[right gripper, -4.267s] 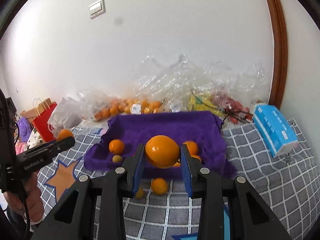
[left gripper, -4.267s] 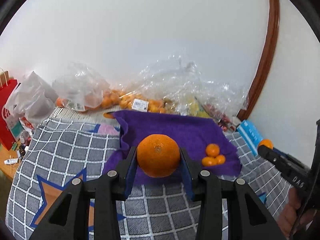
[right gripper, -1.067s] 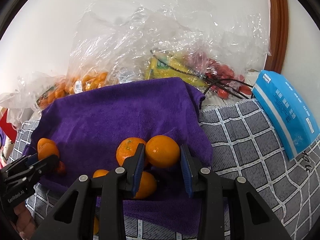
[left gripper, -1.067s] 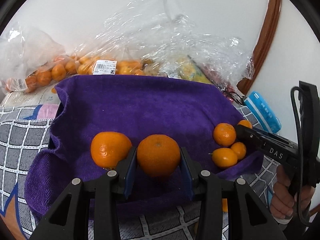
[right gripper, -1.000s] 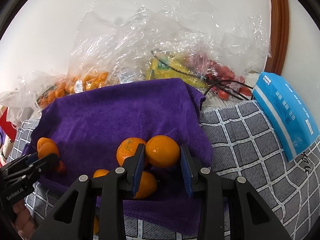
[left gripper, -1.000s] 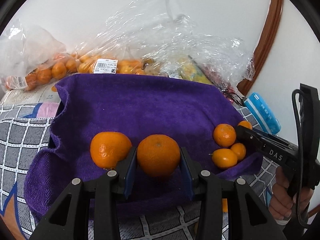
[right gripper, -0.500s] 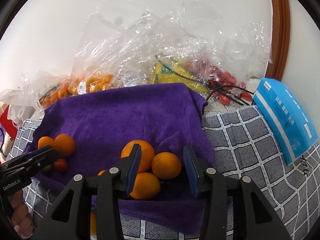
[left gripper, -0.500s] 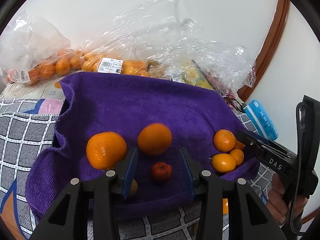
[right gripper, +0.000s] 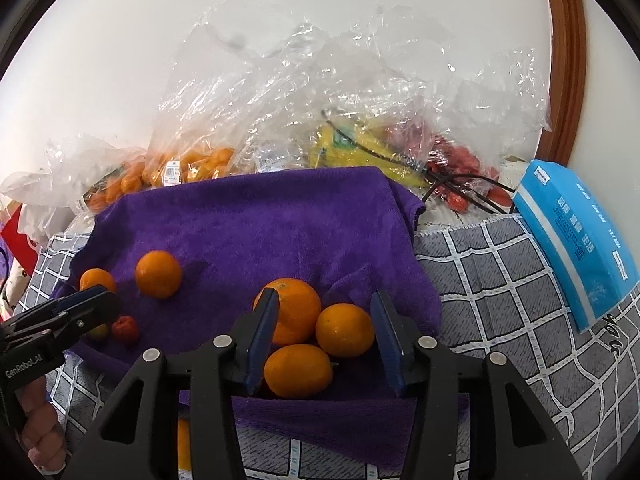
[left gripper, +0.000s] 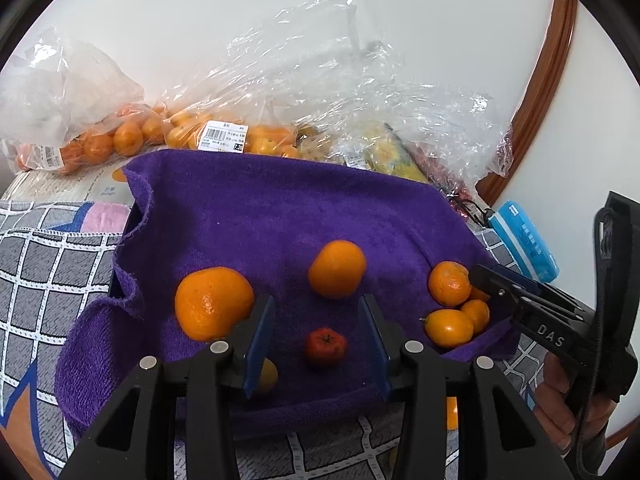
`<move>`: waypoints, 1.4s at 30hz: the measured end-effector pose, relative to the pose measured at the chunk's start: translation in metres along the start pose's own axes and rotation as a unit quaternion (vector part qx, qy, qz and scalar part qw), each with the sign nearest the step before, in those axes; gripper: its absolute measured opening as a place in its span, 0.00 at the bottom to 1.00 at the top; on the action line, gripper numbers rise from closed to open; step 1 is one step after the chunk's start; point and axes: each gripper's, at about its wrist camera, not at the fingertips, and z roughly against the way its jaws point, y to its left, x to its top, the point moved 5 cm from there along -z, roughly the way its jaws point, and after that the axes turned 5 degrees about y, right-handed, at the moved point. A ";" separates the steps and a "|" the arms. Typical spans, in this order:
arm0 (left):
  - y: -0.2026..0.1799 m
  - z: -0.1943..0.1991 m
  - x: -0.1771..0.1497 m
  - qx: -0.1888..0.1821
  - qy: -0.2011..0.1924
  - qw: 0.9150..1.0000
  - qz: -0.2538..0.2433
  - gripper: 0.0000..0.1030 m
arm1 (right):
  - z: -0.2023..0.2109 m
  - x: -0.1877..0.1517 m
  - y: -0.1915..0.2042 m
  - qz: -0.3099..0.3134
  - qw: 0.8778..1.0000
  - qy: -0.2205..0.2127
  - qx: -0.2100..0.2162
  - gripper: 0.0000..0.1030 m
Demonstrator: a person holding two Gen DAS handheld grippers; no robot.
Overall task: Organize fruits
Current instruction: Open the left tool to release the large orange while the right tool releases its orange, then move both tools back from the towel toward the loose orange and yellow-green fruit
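Between my black left jaws with their blue pads (left gripper: 256, 340) sits a small red fruit (left gripper: 325, 347) on the deep purple towel (left gripper: 280, 216), with plain orange fruit (left gripper: 337, 269) beyond the tips. Ahead of my right jaws, three orange fruits (right gripper: 344, 330) cluster on that purple. Right of them lie a grey cloth with a white grid (right gripper: 500, 280) and a bright blue packet (right gripper: 580, 240).
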 end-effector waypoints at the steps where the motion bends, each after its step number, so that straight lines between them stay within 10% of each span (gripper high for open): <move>1: 0.001 -0.001 0.000 0.000 0.001 1.000 0.002 0.40 | 0.000 0.000 0.000 -0.002 1.000 -0.001 0.003 0.46; 42: -0.019 0.040 0.010 0.030 -0.060 0.997 -0.043 0.40 | 0.050 0.012 0.026 0.014 0.998 -0.053 0.034 0.46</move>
